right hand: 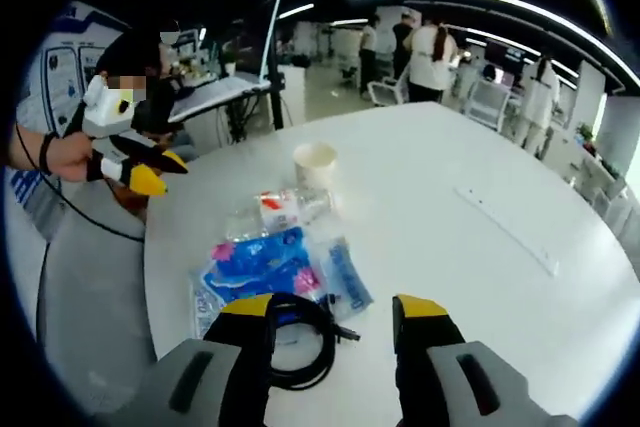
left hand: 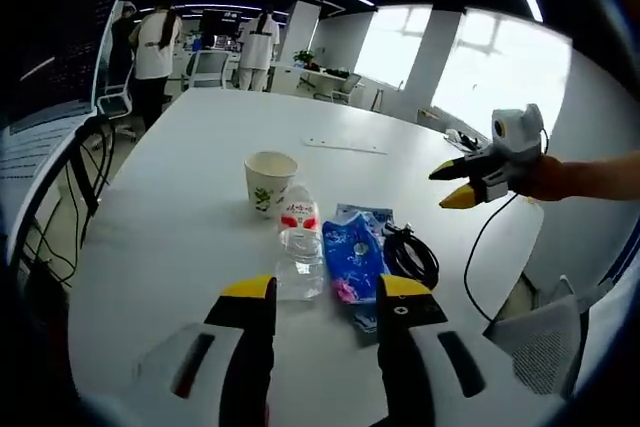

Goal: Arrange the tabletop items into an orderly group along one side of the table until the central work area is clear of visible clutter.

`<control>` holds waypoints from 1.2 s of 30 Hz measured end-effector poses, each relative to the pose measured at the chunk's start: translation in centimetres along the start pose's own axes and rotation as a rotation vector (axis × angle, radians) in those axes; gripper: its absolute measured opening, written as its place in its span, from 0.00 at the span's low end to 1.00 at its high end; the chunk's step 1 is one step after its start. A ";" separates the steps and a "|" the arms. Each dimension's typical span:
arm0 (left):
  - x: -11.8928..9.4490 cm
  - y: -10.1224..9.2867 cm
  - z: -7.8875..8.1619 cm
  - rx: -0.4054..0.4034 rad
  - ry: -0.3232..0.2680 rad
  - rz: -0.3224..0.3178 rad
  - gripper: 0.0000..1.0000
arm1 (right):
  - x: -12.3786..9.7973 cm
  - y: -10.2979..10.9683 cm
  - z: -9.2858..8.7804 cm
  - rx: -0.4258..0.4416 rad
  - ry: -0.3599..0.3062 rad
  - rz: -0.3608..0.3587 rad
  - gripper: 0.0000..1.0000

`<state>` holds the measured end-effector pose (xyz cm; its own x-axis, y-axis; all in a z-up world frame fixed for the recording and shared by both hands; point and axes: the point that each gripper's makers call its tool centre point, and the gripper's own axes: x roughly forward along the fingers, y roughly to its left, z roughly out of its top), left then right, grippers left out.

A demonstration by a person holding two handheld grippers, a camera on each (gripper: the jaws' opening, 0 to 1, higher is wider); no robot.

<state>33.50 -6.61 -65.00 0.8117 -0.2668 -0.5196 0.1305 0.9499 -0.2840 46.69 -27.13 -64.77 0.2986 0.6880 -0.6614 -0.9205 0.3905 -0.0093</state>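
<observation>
Items already grouped: paper cup (left hand: 270, 179), water bottle (left hand: 298, 243), blue packet (left hand: 354, 262), black cable (left hand: 412, 255) just ahead of left gripper (left hand: 325, 299) fingers. Both spread wide, empty. Right gripper (right hand: 335, 312) straddles cable. Next: nudge toward counter (left hand: 180, 207) edge.

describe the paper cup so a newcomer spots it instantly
On the white round table, a small cluster of items lies near one edge. The paper cup stands upright at its far end, beside the lying water bottle; it is the only open-topped, cream-coloured item.
</observation>
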 end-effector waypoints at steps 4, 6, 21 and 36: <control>0.6 -0.2 0.2 0.019 0.010 -0.008 0.38 | -2.3 -1.4 -1.1 0.009 -0.001 -0.032 0.47; 1.0 -0.3 0.4 0.028 0.013 -0.010 0.38 | -3.4 -2.0 -1.6 0.012 0.000 -0.045 0.47; 4.7 1.1 1.0 0.029 0.061 0.048 0.39 | -9.2 -2.3 -3.8 0.043 -0.021 -0.079 0.47; 8.5 2.0 -0.9 0.027 0.163 0.084 0.42 | -10.0 0.3 -5.9 0.064 -0.012 -0.062 0.48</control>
<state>40.12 -7.12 -70.68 0.7177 -0.2070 -0.6649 0.0829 0.9734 -0.2136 41.93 -37.55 -62.58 0.3581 0.6685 -0.6518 -0.8823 0.4706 -0.0020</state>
